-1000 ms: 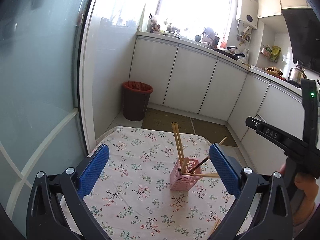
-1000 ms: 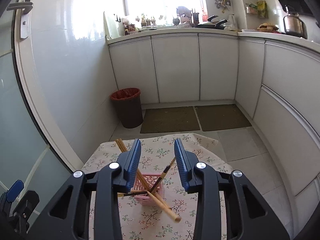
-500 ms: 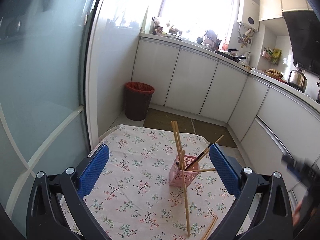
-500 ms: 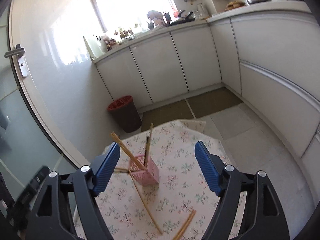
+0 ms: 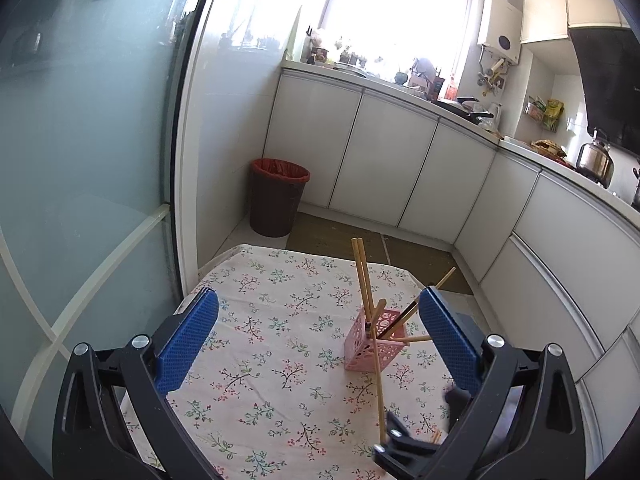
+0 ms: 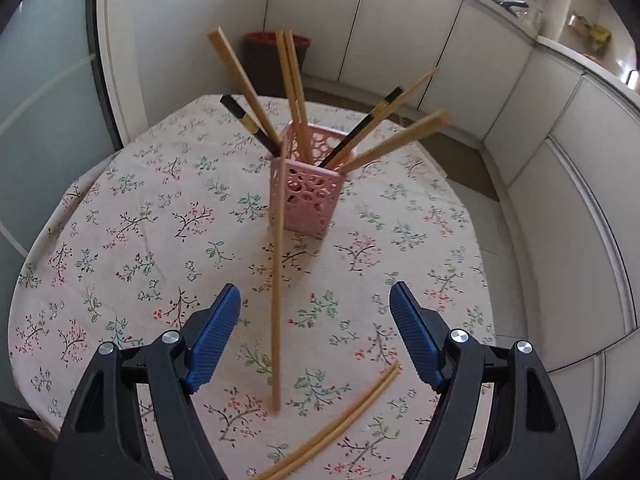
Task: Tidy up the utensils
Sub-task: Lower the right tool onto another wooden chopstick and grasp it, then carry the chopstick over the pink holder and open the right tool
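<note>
While hovering above the floral tablecloth [image 5: 256,360], keeping the left gripper [image 5: 318,344] spread wide, blue pads [image 5: 186,340] far apart and clamping nothing. Looking forward over the round table toward the pink holder [image 5: 370,344], standing upright right of centre on the cloth. Showing, further left and behind the table, a red-lined bin [image 5: 278,196] on the floor against the white cabinets [image 5: 384,168]. Rising from the holder, a pair of pale chopsticks [image 5: 362,276] nearly vertical, others fanning out to the right. Leaning against the holder's near side, one long chopstick [image 5: 378,384], its lower end down near the right gripper's dark tip at the bottom edge.

Moving to the right wrist view, holding the right gripper [image 6: 314,332] equally wide apart and empty, low over the tablecloth [image 6: 132,248]. Passing between the fingers [image 6: 214,332], nearer the left one but touching neither, the leaning chopstick [image 6: 277,280], its top resting against the pink holder [image 6: 306,196]. Lying flat on the cloth further right, a pair of chopsticks [image 6: 340,424], side by side, running diagonally just ahead of the right finger
</note>
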Tool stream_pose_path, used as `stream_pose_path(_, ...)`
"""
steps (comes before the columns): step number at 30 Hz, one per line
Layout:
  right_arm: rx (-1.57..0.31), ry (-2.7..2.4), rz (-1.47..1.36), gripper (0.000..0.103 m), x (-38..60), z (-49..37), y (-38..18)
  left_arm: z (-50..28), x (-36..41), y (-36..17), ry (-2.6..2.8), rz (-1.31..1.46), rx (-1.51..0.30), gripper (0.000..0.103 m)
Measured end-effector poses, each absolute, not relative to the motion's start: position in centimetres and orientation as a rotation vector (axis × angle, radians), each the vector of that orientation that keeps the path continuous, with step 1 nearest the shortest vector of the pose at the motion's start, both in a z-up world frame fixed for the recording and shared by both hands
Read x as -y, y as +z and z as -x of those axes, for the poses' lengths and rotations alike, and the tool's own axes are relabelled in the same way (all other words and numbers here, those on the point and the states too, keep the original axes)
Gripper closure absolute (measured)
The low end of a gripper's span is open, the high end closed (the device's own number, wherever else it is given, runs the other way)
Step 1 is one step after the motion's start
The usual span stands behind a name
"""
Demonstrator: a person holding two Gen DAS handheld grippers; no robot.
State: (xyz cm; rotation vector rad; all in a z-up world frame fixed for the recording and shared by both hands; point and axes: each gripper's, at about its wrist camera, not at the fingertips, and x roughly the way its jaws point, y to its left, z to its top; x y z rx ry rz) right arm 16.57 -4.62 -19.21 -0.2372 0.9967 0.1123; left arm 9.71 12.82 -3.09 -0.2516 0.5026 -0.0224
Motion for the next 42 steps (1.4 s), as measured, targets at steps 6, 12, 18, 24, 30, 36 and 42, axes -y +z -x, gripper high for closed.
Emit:
stream_pose_path(6,-1.091,0.093,0.248,0.036,2.2,-21.2,-21.9,-10.0,-14.7,-3.3,-0.031,0.301,-0.517,0.007)
stream_pose_path(12,-1.079,0.151,0.06,0.096,3.6,-19.9,-20.9,-10.0,-15.9,-3.4,-0.029,0.349,-0.524,0.007)
stream_pose_path(18,-0.782,0.243,-0.215,0.096,9.0,-12.8,-14.4,-9.6,-15.3,-3.2,-0.034,0.339,-0.511,0.007)
stream_pose_path(24,-0.412,0.145,-0.303,0.096,11.6,-11.6,-6.4,-10.1,-14.3,-3.8,-0.043,0.327,-0.522,0.007)
stream_pose_path(30,-0.248,0.046,-0.328,0.096,10.3,-15.2,-3.6,-10.6,-15.3,-4.5,-0.036,0.344,-0.527,0.007)
stream_pose_path(36,-0.226,-0.028,-0.28,0.096,8.2,-18.8,-5.7,-11.3,-17.1,-5.3,-0.041,0.396,-0.544,0.007)
stream_pose_path(42,-0.3,-0.074,-0.278,0.094,7.2,-21.6,-11.4,-11.9,-18.0,-5.6,-0.042,0.396,-0.56,0.007)
